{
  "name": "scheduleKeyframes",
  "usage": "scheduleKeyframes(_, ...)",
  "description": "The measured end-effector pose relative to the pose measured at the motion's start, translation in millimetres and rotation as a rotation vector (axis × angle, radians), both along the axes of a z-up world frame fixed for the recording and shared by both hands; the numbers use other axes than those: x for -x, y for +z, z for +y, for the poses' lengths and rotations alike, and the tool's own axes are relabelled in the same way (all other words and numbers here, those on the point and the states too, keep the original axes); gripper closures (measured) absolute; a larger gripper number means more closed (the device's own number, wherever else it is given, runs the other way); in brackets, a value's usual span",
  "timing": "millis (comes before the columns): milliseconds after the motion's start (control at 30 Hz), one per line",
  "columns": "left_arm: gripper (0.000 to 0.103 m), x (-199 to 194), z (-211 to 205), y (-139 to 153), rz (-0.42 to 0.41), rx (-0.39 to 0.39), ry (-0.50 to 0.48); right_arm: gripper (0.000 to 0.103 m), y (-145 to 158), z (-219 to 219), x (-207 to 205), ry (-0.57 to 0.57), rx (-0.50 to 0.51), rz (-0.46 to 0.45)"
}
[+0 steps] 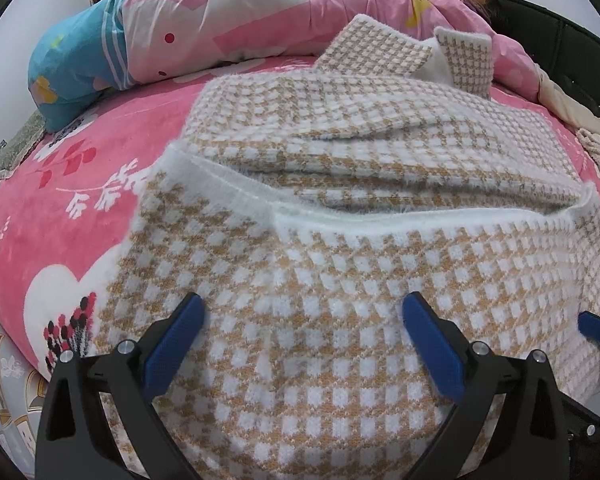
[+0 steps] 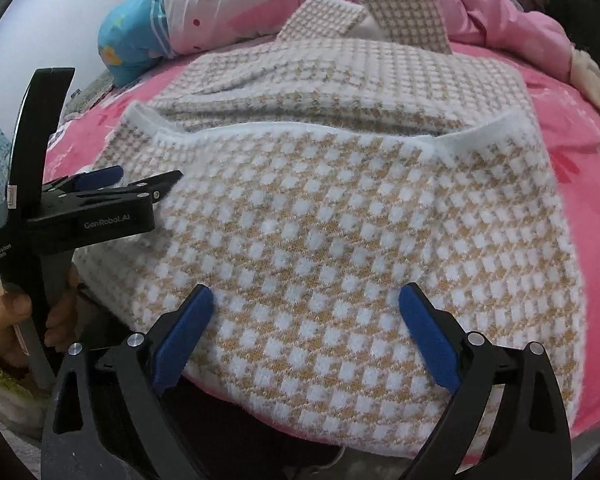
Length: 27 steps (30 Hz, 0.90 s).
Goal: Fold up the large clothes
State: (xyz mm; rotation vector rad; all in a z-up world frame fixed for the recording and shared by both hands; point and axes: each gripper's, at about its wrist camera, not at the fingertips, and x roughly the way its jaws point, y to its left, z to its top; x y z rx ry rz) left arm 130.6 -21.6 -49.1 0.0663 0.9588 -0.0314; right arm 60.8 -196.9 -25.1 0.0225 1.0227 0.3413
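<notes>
Pink flowered bedding [image 1: 40, 216] carries the folded checked sweater [image 1: 300, 280], which lies under and ahead of both claws, left gripper [image 1: 302, 344] and right gripper [image 2: 306, 336] each spread wide and holding nothing, with free pink surface beside the sweater's edges.

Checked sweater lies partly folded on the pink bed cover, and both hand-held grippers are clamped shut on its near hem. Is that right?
Not quite. The checked sweater does lie partly folded on the pink bed cover, but neither tool is clamped: the left hand-held gripper and the right hand-held gripper both stand wide open above the fabric, gripping nothing. Each wrist view shows it.
</notes>
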Motion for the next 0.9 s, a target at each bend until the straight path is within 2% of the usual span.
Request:
scheduleKeyframes(200, 0.006, -0.4, -0.2, -0.4, 0.002, -0.001, 0.001, 0.007, 4.0, 6.4, 4.5, 0.012, -0.005, -0.011)
scheduleKeyframes(300, 0.006, 0.5, -0.3, -0.2, 0.000, 0.000, 0.002, 0.007, 1.1, -5.6, 14.1, 0.019, -0.014, 0.001)
scheduleKeyframes(633, 0.005, 0.6, -0.5, -1.3, -0.003, 0.002, 0.000, 0.007, 2.6, -2.5, 8.1, 0.039, -0.015, 0.036)
scheduleKeyframes(900, 0.005, -3.5, -1.2, 8.4, -0.007, -0.031, -0.054, 0.007, 0.6, -1.4, -6.7, 0.041, -0.022, 0.056)
